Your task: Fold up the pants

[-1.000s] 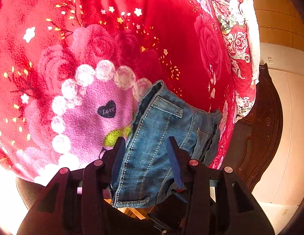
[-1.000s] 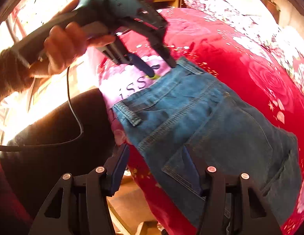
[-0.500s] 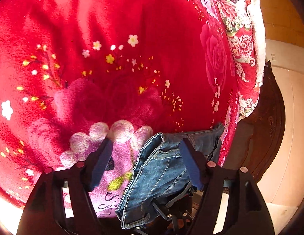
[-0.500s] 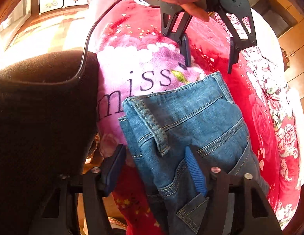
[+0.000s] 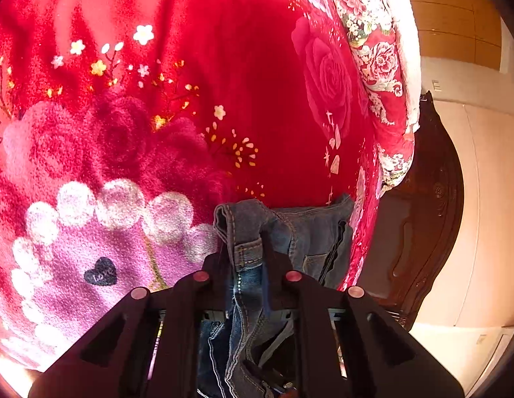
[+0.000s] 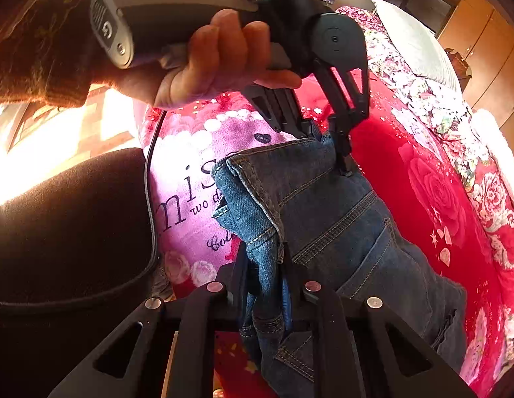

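Blue denim pants (image 6: 339, 212) lie folded near the foot edge of a bed covered by a red and pink floral blanket (image 5: 197, 106). My left gripper (image 5: 247, 258) is shut on the pants (image 5: 247, 232) at the far waistband corner, and it also shows in the right wrist view (image 6: 326, 139), held by a hand. My right gripper (image 6: 265, 262) is shut on the near bunched edge of the pants. The cloth between the two grippers is lifted a little off the blanket.
A dark wooden footboard (image 5: 432, 199) runs along the bed's edge at right. A floral quilt (image 6: 432, 99) and a pale pillow (image 6: 412, 39) lie at the far side. A dark brown cushion (image 6: 68, 232) sits at left near me.
Both grippers were open around the pants' edge; now both have shut on the denim. The cloth has bunched up between the fingers and lifted slightly.
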Demonstrator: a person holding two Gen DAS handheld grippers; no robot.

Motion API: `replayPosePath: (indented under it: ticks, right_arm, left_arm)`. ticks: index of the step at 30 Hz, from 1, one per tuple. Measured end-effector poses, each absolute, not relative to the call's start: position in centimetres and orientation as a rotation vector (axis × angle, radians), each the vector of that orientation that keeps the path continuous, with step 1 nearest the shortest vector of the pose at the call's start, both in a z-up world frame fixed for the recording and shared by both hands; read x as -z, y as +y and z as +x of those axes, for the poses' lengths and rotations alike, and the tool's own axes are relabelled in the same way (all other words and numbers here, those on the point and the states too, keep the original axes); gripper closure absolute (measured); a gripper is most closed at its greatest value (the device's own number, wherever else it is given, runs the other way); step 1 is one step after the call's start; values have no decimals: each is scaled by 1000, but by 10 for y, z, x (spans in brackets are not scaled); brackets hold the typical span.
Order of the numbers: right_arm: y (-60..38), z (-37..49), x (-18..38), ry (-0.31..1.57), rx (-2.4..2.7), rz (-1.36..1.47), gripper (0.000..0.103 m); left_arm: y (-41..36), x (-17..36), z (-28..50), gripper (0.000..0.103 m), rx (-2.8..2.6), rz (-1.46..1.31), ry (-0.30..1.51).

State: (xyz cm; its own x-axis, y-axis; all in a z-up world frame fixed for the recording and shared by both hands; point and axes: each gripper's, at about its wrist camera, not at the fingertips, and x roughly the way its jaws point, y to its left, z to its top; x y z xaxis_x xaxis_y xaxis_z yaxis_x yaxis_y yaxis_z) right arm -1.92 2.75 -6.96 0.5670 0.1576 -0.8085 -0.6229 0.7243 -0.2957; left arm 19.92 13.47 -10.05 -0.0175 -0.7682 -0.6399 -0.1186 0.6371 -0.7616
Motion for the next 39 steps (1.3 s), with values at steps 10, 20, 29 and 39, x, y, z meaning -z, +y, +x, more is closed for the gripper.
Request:
replayPosePath:
  ticks: [10, 20, 29, 39]
  right_arm:
    - [-66, -14, 9, 778, -383, -255, 91]
    - [-257, -75, 14, 841, -85, 388, 91]
    - [-330, -119, 69, 972, 5, 802, 58]
    - [-383, -124, 19, 794, 89, 795, 42]
  left_arm:
    - [34, 24, 199, 93, 773, -663, 1450]
    - [-208, 44, 134, 92, 931, -285, 1628]
    - [-246, 28, 107, 87, 940, -116, 1637]
    - [-95, -1, 160, 32, 843, -442, 1474]
